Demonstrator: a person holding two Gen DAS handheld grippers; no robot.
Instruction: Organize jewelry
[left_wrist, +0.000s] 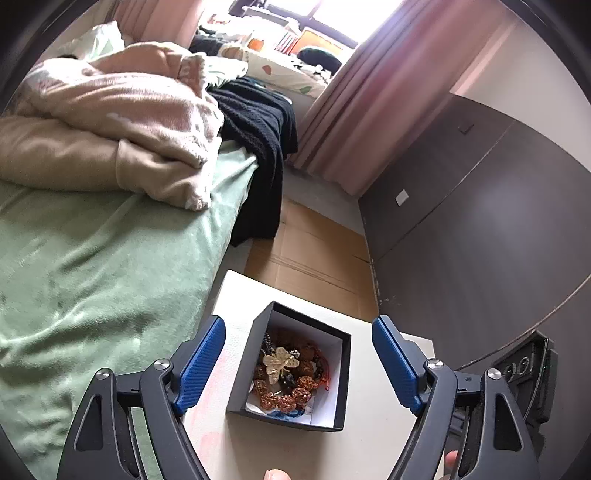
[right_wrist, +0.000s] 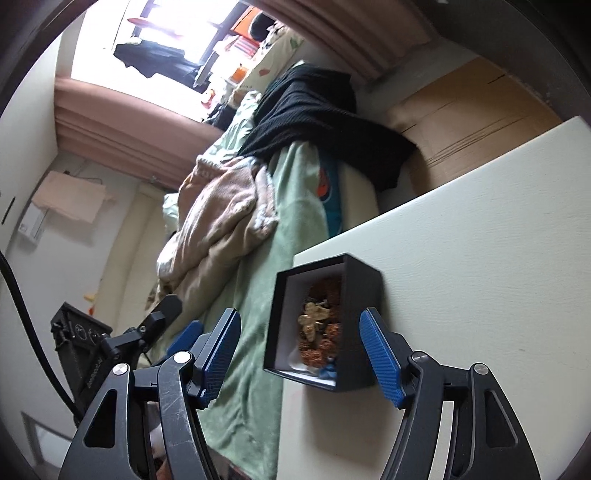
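A small black box (left_wrist: 341, 373) with a white inside stands open on a white table (left_wrist: 373, 435). It holds a gold butterfly brooch (left_wrist: 280, 363), a brown bead bracelet (left_wrist: 291, 395) and other tangled jewelry. My left gripper (left_wrist: 297, 365) is open, its blue pads on either side of the box, a little above it. In the right wrist view the same box (right_wrist: 364, 295) and brooch (right_wrist: 314, 319) show. My right gripper (right_wrist: 301, 354) is open, with the box between its pads. The left gripper's blue pad (right_wrist: 184, 338) shows at the left.
A bed with a green sheet (left_wrist: 92, 266), beige and pink blankets (left_wrist: 122, 110) and a black knit garment (left_wrist: 262, 140) lies left of the table. Flattened cardboard (left_wrist: 314, 254) covers the floor beyond. A dark wardrobe (left_wrist: 480, 221) stands at the right.
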